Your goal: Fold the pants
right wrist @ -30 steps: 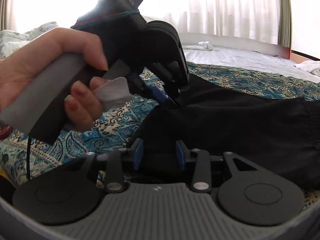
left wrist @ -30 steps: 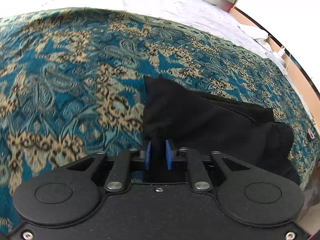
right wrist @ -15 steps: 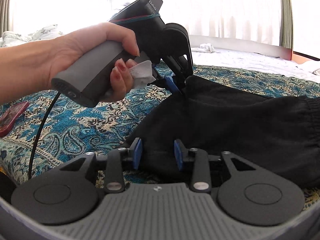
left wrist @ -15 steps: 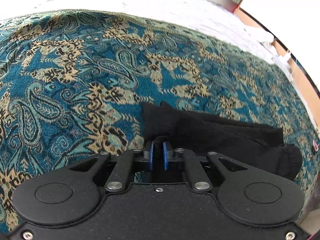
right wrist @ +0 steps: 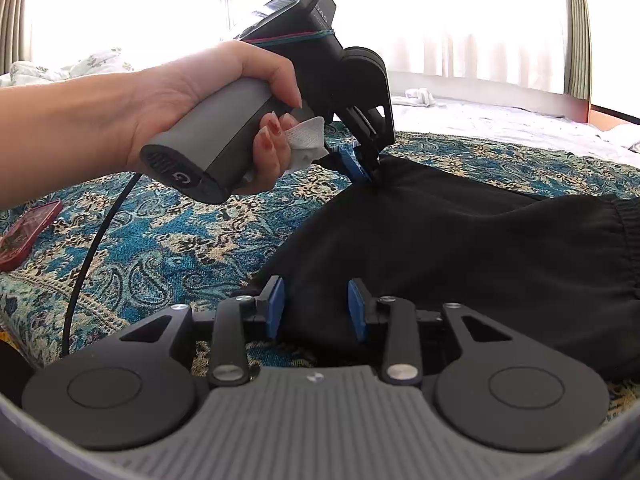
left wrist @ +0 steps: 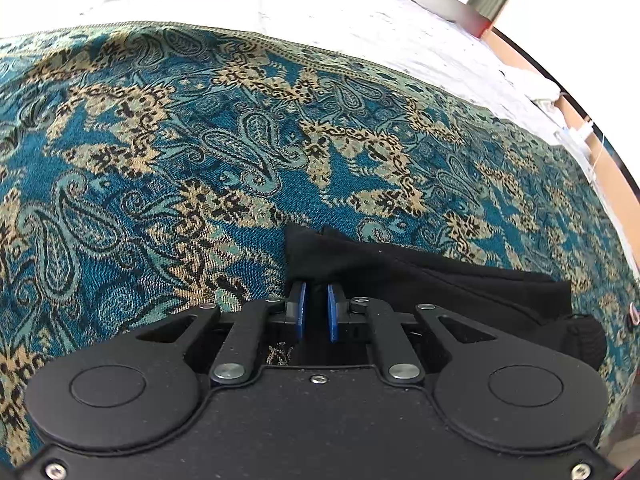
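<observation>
Pants (right wrist: 460,248) pinched in left gripper (left wrist: 316,300) jaws; right gripper (right wrist: 316,300) jaws clamp folded edge.

Left claw (right wrist: 362,168) with the hand (right wrist: 208,92) holding it has shifted away from the right-wrist camera, dragging the pinched corner of the black pants (right wrist: 460,248) across the patterned bedspread (left wrist: 160,160). In the left wrist view the pants (left wrist: 400,276) now show flatter and lower in frame, with more bedspread exposed. A red phone (right wrist: 28,232) on the bedspread has come into view at left.
</observation>
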Demonstrator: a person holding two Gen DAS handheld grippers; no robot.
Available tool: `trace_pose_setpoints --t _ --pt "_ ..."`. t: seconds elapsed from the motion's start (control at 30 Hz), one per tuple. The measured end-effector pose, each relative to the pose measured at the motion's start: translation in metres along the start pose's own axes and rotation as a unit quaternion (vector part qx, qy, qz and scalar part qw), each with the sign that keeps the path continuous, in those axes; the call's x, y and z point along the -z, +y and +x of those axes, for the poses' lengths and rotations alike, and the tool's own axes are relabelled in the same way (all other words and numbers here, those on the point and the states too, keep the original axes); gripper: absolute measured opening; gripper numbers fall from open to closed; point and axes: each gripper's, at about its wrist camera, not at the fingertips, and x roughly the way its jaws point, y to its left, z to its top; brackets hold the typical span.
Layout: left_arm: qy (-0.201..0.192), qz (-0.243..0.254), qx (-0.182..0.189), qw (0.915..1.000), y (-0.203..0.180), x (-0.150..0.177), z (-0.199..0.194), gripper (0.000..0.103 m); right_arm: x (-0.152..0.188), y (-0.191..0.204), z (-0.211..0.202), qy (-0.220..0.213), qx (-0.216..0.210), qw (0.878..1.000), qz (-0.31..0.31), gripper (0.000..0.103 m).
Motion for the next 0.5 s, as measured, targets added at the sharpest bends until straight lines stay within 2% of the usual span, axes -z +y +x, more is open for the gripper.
trace_pose_setpoints --t 0.17,0.23,0.4,0.47,0.5 --pt "0.001 -0.025 0.006 0.9997 0.004 -0.001 -0.004 0.012 -0.001 0.000 0.001 0.002 -0.001 1.000 -0.004 0.039" --pt "-0.015 -0.021 -0.001 0.9997 0.002 -0.001 -0.010 0.016 -0.002 -0.001 0.001 0.003 -0.002 1.000 -0.004 0.039" --pt "-0.067 0.034 -0.070 0.9947 -0.018 -0.002 -0.030 0.026 -0.004 -0.005 -0.007 0.001 -0.019 1.000 -0.002 0.040" --pt "-0.078 0.060 -0.087 0.9914 -0.026 0.002 -0.037 0.038 -0.007 -0.016 -0.016 -0.002 -0.036 0.999 0.025 0.049" --pt "-0.083 0.069 -0.090 0.9901 -0.030 0.005 -0.041 0.041 -0.008 -0.022 -0.021 -0.005 -0.037 0.999 0.039 0.049"
